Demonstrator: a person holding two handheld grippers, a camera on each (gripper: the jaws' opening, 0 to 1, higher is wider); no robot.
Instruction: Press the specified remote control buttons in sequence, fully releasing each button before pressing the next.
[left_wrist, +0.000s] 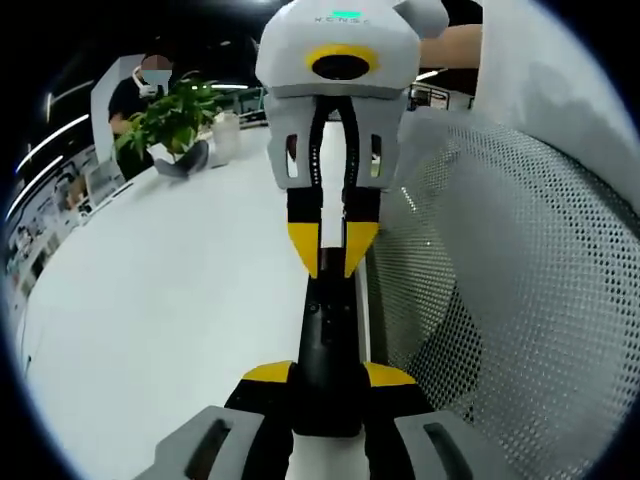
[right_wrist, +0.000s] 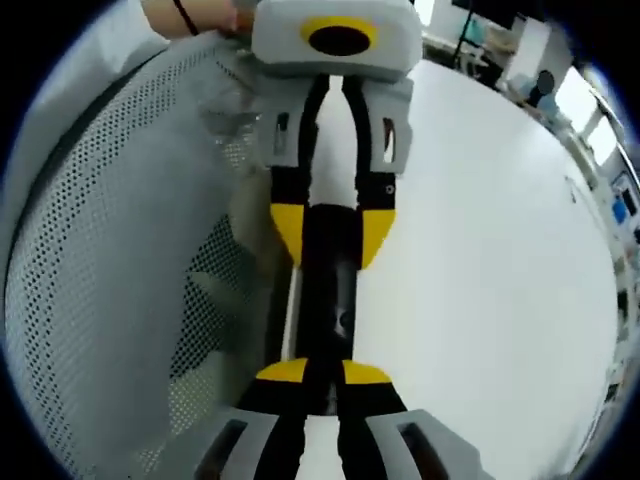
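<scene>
Between the left gripper (left_wrist: 328, 385) jaws, pinched lengthwise, the black remote control (left_wrist: 327, 340) (right gripper (left_wrist: 333, 250) jaws nearly together on its far end).

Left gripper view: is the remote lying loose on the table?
No, the black remote is clamped between the yellow-tipped jaws of the left tool, not lying free on the white table.

White grippers, yellow-tipped black fingers (left_wrist: 262, 374)

Open-plan office: long white counter (left_wrist: 170, 300), potted plant (left_wrist: 170, 118), seated person (left_wrist: 135, 95), ceiling strip lights (left_wrist: 55, 135).
</scene>
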